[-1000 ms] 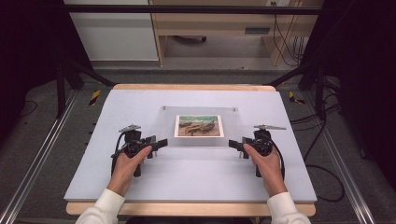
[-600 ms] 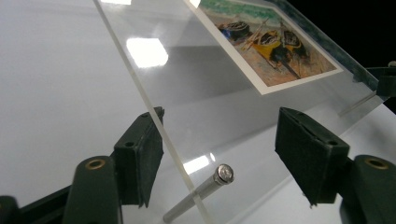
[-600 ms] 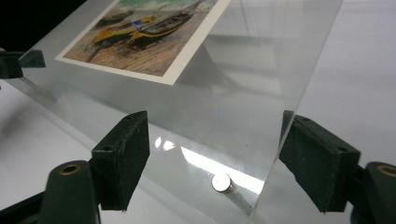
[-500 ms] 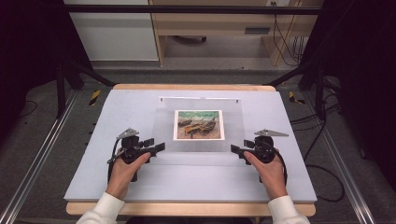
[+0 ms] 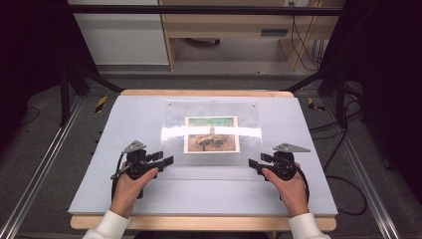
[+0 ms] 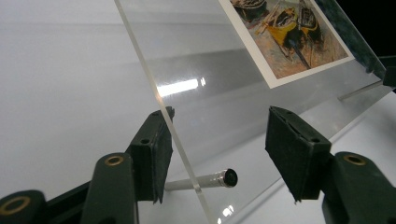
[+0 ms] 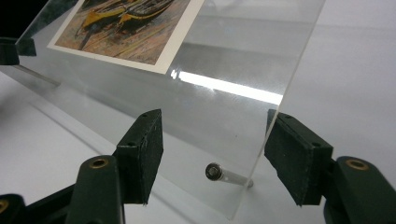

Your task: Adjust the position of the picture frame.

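1. A clear acrylic frame with a boat picture inside lies mid-table on the white mat, its near edge tilted up.
2. The left gripper sits at the frame's near-left corner, and its jaws have just been closing. In the left gripper view the sheet's edge runs between them; one pad is against it, the other stands clear, so no grasp yet.
3. The right gripper mirrors it at the near-right corner, jaws also just closing. The sheet edge lies beside one pad, with the other apart, so it is released too.
4. A small metal standoff shows under each corner, between the jaws.
5. To do this well, I'd say pinch both corners together and evenly, pads flat on the sheet and clear of the standoffs, so it does not twist or slip.
6. Edges: the sheet is thin and slick, so a skewed bite could skate off.
7. Room: bare mat lies left, right and near; the far edge sits close to the table's far rim, so lifting toward the near side looks safest.
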A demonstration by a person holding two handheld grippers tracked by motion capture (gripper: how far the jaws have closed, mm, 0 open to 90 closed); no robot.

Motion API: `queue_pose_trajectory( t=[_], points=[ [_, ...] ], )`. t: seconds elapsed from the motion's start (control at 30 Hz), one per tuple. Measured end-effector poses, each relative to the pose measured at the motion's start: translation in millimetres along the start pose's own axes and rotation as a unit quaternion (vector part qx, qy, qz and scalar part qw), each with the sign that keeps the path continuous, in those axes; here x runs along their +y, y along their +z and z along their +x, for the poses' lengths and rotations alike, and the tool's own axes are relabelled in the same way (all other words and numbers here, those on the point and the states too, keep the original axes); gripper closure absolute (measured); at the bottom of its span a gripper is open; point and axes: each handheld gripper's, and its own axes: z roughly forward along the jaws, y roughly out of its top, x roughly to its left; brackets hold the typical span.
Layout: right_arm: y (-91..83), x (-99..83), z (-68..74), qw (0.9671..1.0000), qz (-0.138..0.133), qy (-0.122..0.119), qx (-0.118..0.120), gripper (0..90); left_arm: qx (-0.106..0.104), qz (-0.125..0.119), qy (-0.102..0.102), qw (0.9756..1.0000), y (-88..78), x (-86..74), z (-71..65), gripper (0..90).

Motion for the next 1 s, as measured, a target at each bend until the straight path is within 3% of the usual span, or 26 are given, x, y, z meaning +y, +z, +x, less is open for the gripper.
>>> queue_pose_trajectory(
  t=[0.4,1.0],
  points=[
    [-5.7,-4.8,4.3,0.9999,0.0,-0.014,-0.009,42.5,0.01,0.005,0.021,0.9997,-5.4,-3.9,-5.3,43.8],
    [-8.6,-7.4,5.5,0.9998,0.0,-0.019,-0.011,45.0,0.01,0.004,0.022,0.9997,-8.0,-5.6,-5.7,46.5]
  ],
)
